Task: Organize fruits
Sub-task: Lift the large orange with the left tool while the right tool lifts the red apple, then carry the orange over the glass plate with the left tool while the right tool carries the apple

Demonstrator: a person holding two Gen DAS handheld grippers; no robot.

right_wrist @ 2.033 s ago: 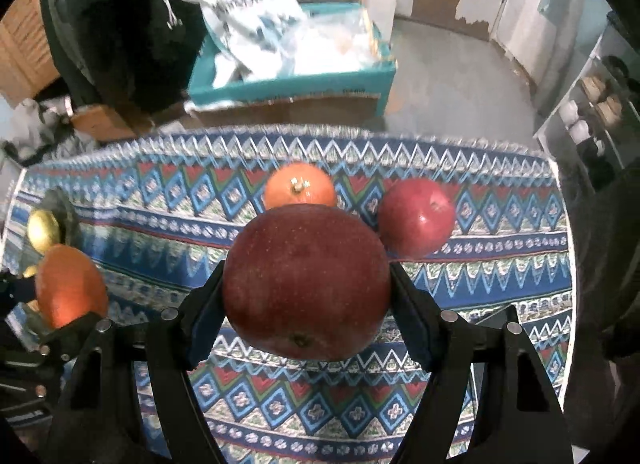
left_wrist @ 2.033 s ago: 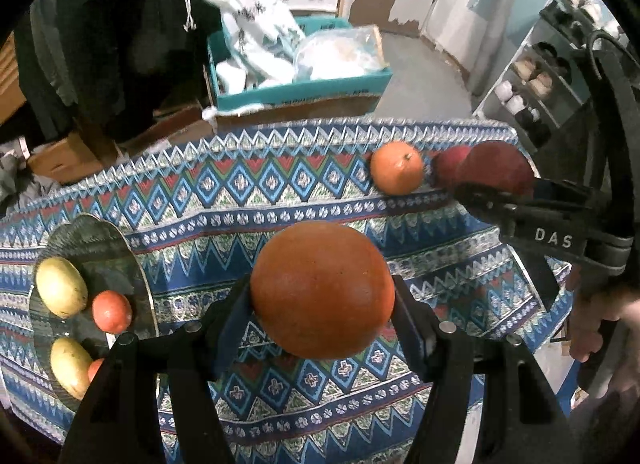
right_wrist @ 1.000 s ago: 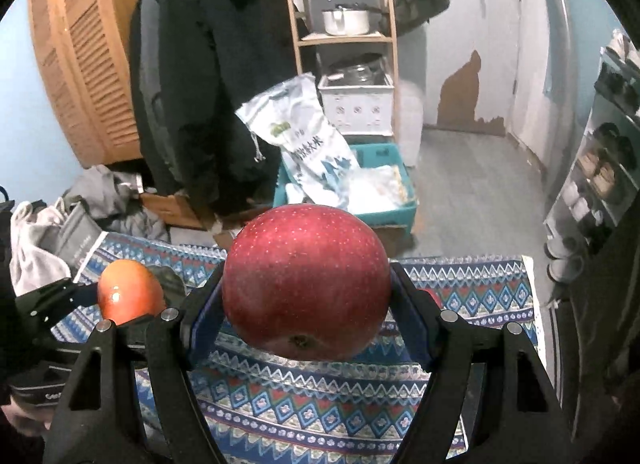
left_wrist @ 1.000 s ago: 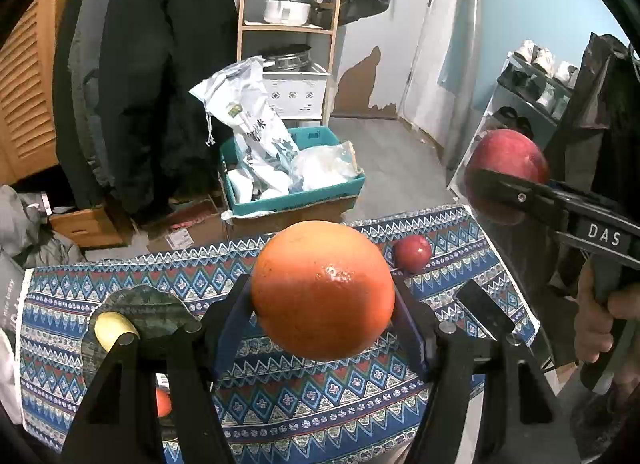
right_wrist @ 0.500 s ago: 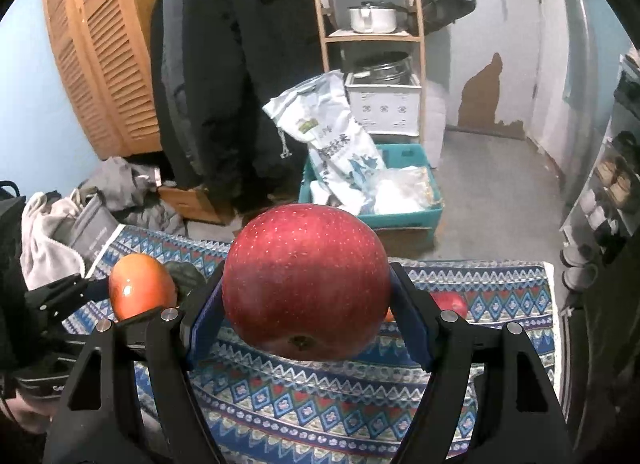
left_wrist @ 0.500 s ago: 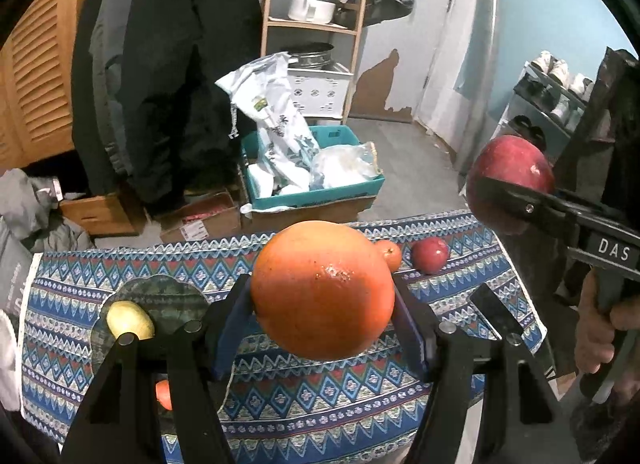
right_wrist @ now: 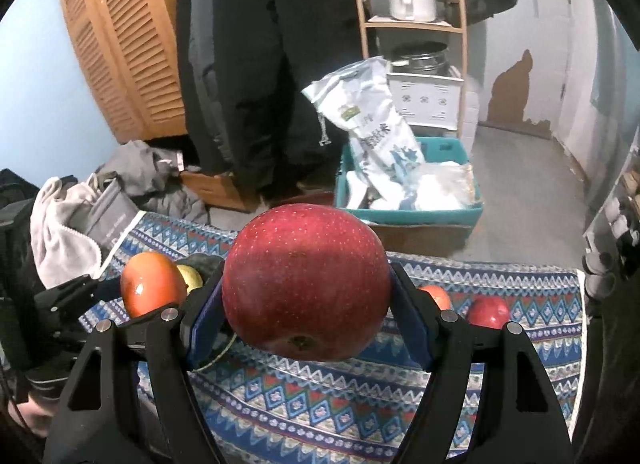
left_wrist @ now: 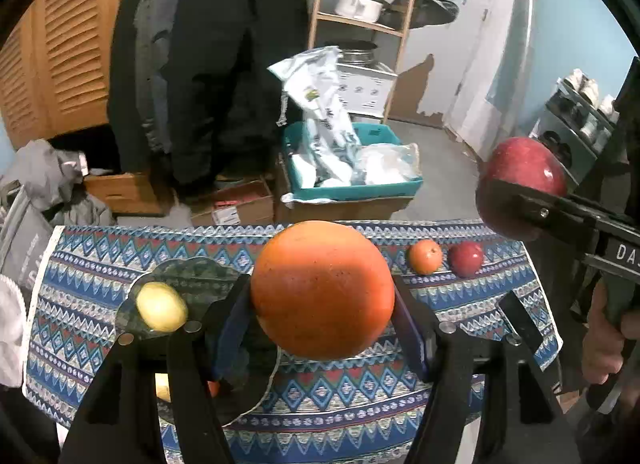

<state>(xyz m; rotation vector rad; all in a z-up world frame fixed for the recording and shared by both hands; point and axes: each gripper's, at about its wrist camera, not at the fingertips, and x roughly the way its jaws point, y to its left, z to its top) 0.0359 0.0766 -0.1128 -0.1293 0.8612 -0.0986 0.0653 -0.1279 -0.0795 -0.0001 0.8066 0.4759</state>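
Observation:
My left gripper [left_wrist: 322, 318] is shut on a large orange [left_wrist: 322, 290] and holds it in the air above the patterned table. It also shows in the right wrist view [right_wrist: 150, 288]. My right gripper [right_wrist: 306, 316] is shut on a big red apple [right_wrist: 306, 280], also in the air; it shows in the left wrist view [left_wrist: 522, 184] at the right. A glass plate [left_wrist: 200, 276] on the table's left holds a yellow fruit [left_wrist: 161, 306] and other fruit partly hidden behind my left fingers. A small orange [left_wrist: 425, 256] and a small red apple [left_wrist: 465, 258] lie near the table's far right edge.
The table wears a blue patterned cloth [left_wrist: 100, 264]. Beyond it on the floor stand a teal box [left_wrist: 352, 180] with white bags, cardboard boxes, a wooden shelf [left_wrist: 360, 24] with a pot, hanging dark coats and a grey clothes pile [left_wrist: 52, 180].
Both grippers rose from near the cloth, each keeping its fruit. In the last half second the left view has swung slightly left; the plate and the two far fruits now sit further right in view.

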